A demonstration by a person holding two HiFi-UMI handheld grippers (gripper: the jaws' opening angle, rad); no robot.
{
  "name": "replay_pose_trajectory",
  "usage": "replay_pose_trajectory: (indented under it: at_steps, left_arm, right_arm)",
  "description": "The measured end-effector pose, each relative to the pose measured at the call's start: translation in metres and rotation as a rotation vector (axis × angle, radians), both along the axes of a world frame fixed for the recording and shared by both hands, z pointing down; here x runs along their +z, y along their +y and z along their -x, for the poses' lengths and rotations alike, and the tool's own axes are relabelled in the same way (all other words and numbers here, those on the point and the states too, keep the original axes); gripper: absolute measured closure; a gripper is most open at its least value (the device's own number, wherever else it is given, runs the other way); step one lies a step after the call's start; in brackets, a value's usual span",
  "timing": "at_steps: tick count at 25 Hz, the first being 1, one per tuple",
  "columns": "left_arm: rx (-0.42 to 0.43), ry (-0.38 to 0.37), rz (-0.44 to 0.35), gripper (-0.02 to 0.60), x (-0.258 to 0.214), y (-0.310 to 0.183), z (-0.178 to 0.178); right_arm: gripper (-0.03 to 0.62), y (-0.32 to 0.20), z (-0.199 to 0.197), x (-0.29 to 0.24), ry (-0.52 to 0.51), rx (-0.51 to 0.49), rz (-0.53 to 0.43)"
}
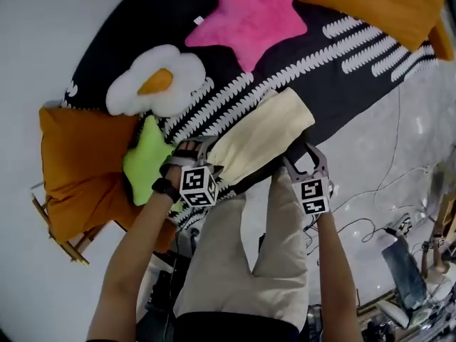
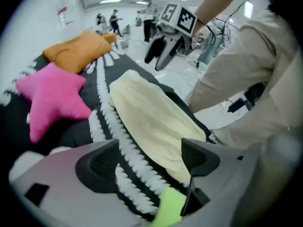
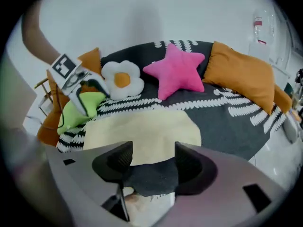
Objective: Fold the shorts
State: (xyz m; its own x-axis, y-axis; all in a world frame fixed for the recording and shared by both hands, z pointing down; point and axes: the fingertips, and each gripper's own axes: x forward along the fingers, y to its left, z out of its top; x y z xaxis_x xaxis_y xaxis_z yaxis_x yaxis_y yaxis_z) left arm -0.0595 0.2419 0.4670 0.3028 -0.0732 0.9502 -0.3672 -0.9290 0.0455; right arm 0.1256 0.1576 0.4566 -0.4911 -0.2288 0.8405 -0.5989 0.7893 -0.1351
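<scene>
The pale yellow shorts (image 1: 260, 134) lie as a flat folded oblong on the black rug (image 1: 342, 98) with white leaf stripes, near its front edge. My left gripper (image 1: 199, 148) hovers over the shorts' left end, its jaws wide open and empty. The right gripper (image 1: 303, 159) hangs by the near right side of the shorts, open, with nothing between its jaws. In the left gripper view the shorts (image 2: 151, 117) stretch away beyond the open left gripper (image 2: 149, 157). In the right gripper view, rug shows in the right gripper's (image 3: 151, 157) gap and the shorts (image 3: 142, 134) lie just past it.
A pink star pillow (image 1: 249, 13), a fried-egg pillow (image 1: 158, 80) and a green star pillow (image 1: 146, 159) sit on the rug. Orange cushions lie at the left (image 1: 82, 162) and back right (image 1: 377, 6). Cables (image 1: 370, 219) trail over the white floor at right.
</scene>
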Motion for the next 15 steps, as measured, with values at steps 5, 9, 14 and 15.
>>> replay_pose_trajectory:
  at_steps: [5, 9, 14, 15]
  left_arm:
    - [0.557, 0.172, -0.111, 0.172, 0.01, -0.041, -0.044]
    - [0.853, 0.052, -0.11, 0.17, 0.072, -0.046, -0.048]
    - [0.856, 0.063, -0.085, 0.171, 0.058, -0.046, -0.059]
    - [0.883, 0.064, -0.101, 0.17, 0.05, -0.044, -0.061]
  right_arm:
    - [0.307, 0.04, 0.071, 0.024, 0.003, 0.027, -0.041]
    - [0.304, 0.049, 0.085, 0.07, 0.05, -0.037, -0.04]
    - [0.297, 0.062, 0.06, 0.053, -0.002, 0.066, -0.035]
    - [0.285, 0.064, 0.06, 0.045, -0.008, 0.088, -0.043]
